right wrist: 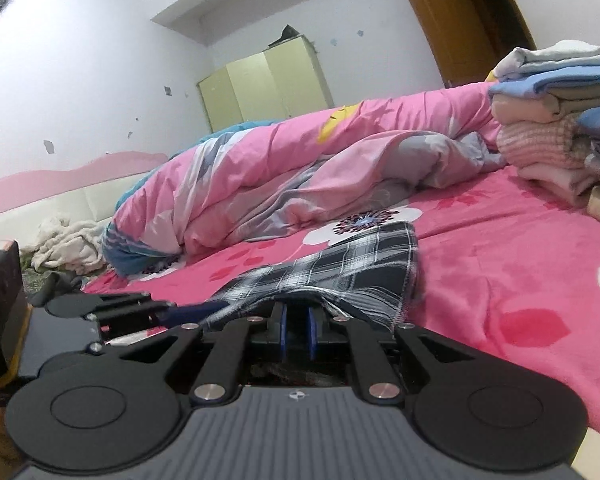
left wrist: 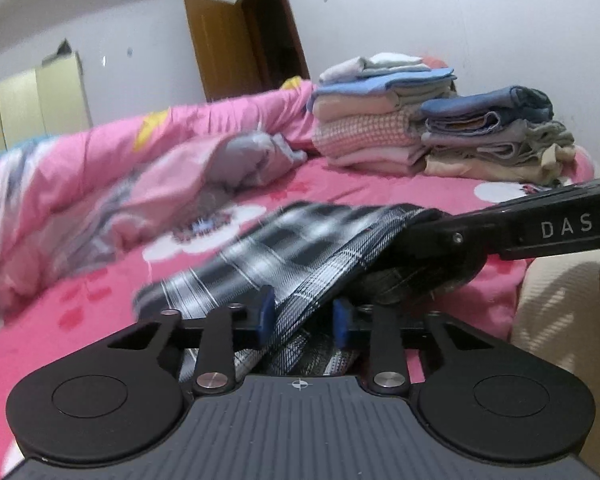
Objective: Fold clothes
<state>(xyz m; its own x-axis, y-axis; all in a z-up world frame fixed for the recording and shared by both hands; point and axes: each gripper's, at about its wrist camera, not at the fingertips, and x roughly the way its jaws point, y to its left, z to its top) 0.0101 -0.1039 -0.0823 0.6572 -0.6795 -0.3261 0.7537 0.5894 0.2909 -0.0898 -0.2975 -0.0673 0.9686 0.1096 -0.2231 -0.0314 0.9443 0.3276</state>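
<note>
Plaid cloth (right wrist: 352,268), black and white checks, lies on the pink bed (right wrist: 500,264) directly ahead of my right gripper (right wrist: 296,334), its long axis running away from those jaws toward the rumpled pink quilt (right wrist: 284,168). My right jaws stand nearly shut, the blue pads a narrow gap apart with the cloth's near edge draped over them; whether they pinch it I cannot tell. My left gripper (left wrist: 303,316) has its jaws partly open, a fold of the cloth hanging between the pads, and the right gripper reaches into the cloth just ahead and right of them. Folded clothes (left wrist: 432,128) stand stacked well beyond. Both grippers sit low over the bed.
</note>
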